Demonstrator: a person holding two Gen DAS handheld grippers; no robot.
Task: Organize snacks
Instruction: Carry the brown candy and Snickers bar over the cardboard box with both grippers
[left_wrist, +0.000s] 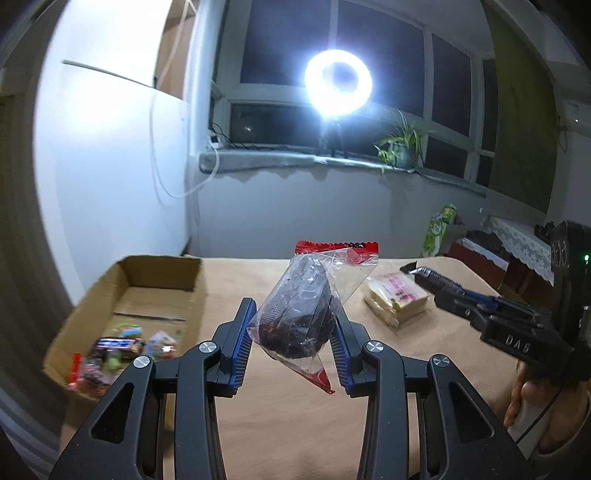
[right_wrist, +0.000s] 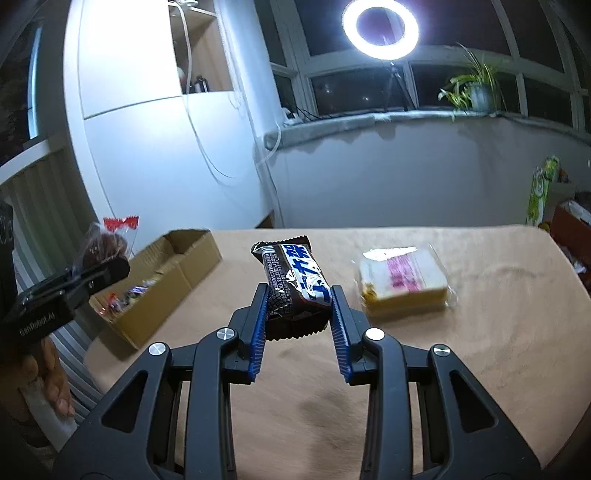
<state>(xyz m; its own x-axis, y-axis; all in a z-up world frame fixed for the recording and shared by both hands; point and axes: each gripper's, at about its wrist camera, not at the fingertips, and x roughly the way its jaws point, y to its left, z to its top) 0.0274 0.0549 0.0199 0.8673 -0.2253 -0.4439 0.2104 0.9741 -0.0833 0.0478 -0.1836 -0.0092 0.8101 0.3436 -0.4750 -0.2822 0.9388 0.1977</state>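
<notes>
My left gripper (left_wrist: 293, 312) is shut on a dark cake in a clear wrapper with red ends (left_wrist: 299, 314), lifted above the table. In the right wrist view that same cake (right_wrist: 107, 245) hangs at the far left, over the box's near side. My right gripper (right_wrist: 299, 299) is shut on a brown chocolate bar with a white and blue label (right_wrist: 293, 282), also held in the air. From the left wrist view the right gripper (left_wrist: 436, 282) reaches in from the right with the bar's end showing. A cardboard box (left_wrist: 162, 275) (right_wrist: 192, 258) at the table's left holds several wrapped snacks.
A wrapped yellow and white sandwich cake (left_wrist: 397, 297) (right_wrist: 402, 282) lies on the tan tablecloth (right_wrist: 498, 332) right of centre. A ring light (left_wrist: 338, 83) and a potted plant (left_wrist: 400, 147) stand on the windowsill behind. A white cabinet (left_wrist: 110, 166) rises behind the box.
</notes>
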